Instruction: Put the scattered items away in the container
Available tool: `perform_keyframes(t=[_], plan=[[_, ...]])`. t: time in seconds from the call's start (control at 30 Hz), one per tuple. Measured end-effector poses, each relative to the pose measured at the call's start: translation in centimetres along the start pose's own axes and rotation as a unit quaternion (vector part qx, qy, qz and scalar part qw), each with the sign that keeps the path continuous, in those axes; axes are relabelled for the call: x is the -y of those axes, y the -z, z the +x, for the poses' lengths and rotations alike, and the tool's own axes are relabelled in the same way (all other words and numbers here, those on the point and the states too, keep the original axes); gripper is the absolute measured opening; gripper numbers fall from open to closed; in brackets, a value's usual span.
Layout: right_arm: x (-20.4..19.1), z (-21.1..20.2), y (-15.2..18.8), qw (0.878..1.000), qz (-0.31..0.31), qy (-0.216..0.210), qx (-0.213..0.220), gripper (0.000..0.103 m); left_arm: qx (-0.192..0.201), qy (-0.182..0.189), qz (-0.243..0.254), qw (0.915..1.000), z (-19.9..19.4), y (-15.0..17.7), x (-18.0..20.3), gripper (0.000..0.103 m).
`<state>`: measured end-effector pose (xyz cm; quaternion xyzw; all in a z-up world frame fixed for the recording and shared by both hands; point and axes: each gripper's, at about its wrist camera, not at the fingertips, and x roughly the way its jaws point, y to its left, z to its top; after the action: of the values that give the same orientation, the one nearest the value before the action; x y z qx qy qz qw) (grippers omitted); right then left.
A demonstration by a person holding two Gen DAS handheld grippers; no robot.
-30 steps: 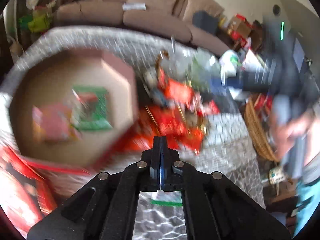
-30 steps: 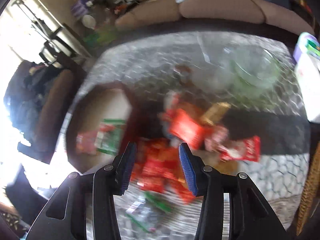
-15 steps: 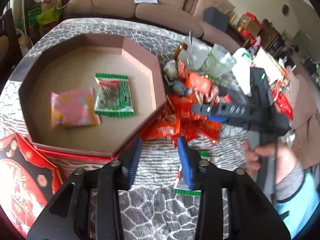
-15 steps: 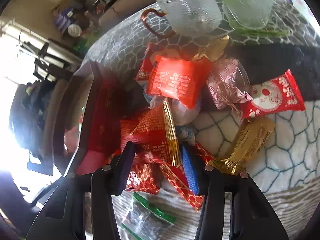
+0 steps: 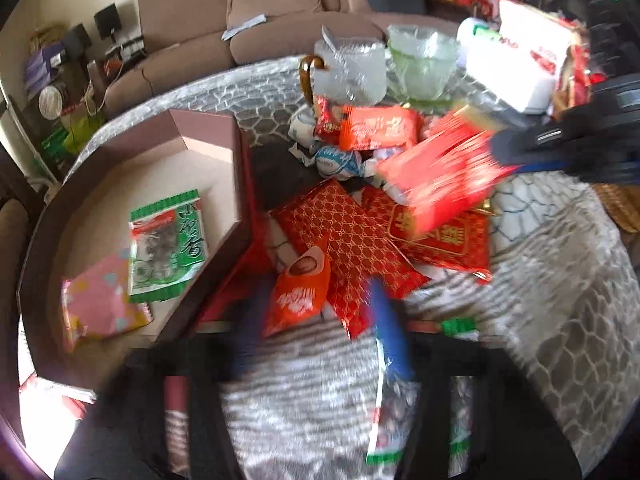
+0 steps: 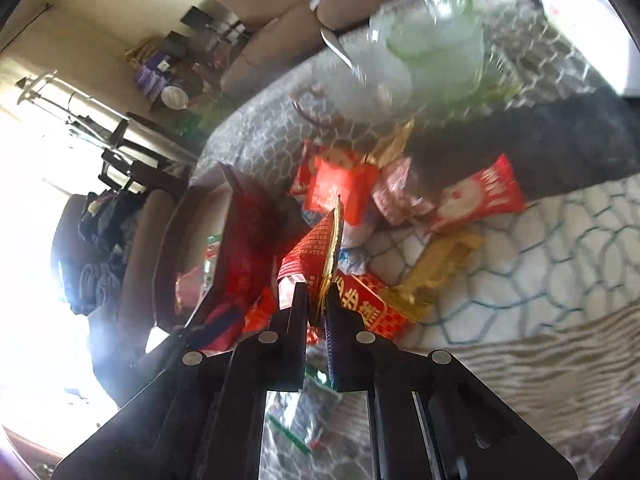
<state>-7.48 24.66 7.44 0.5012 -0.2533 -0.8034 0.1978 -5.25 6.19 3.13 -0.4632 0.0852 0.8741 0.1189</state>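
Snack packets lie heaped on the patterned table beside an octagonal brown box (image 5: 236, 168), which holds a green packet (image 5: 168, 244) and a pink one (image 5: 104, 308). My right gripper (image 6: 316, 300) is shut on the edge of a red and gold packet (image 6: 316, 248) and holds it above the heap; the left wrist view shows it at the right (image 5: 440, 176). My left gripper (image 5: 316, 332) is low and blurred. Its jaws are closing, still apart, with the lower end of an orange packet (image 5: 298, 292) between the fingertips. A clear green-edged packet (image 5: 384, 432) lies under it.
A glass mug (image 5: 348, 68) and a green glass bowl (image 5: 420, 64) stand behind the heap, with a white box (image 5: 516, 72) to their right. A red lid (image 5: 28, 396) lies by the box's near corner. A wicker basket (image 5: 620, 204) sits off the table's right edge.
My right gripper shut on the red and gold packet and raised it off the heap. My left gripper opened from shut and dropped down close to the orange packet.
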Motion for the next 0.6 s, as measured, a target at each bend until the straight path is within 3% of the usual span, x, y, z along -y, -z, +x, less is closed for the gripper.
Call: perform_keyframes(t=[0.2, 0.4, 0.5, 0.6], plan=[[-2.6, -3.0, -1.0, 0.999, -0.036, -0.011, 0.012, 0.007, -0.004, 0.065, -0.094, 0.9935, -1.5, -1.1, -3.7, 0.01], [-7.5, -2.5, -2.0, 0.996, -0.072, -0.049, 0.015, 0.007, 0.037, 0.125, -0.147, 0.9806, -7.6, -3.2, -9.2, 0.009], [-10.6, 0.2, -2.8, 0.994, -0.083, -0.065, 0.013, 0.007, 0.059, 0.096, -0.166, 0.9796, -9.4, -4.9, -13.2, 0.008], [-13.4, 4.7, -3.6, 0.994, -0.088, -0.062, 0.001, 0.007, 0.053, 0.067, -0.198, 0.9764, -8.3, -5.9, -17.9, 0.008]])
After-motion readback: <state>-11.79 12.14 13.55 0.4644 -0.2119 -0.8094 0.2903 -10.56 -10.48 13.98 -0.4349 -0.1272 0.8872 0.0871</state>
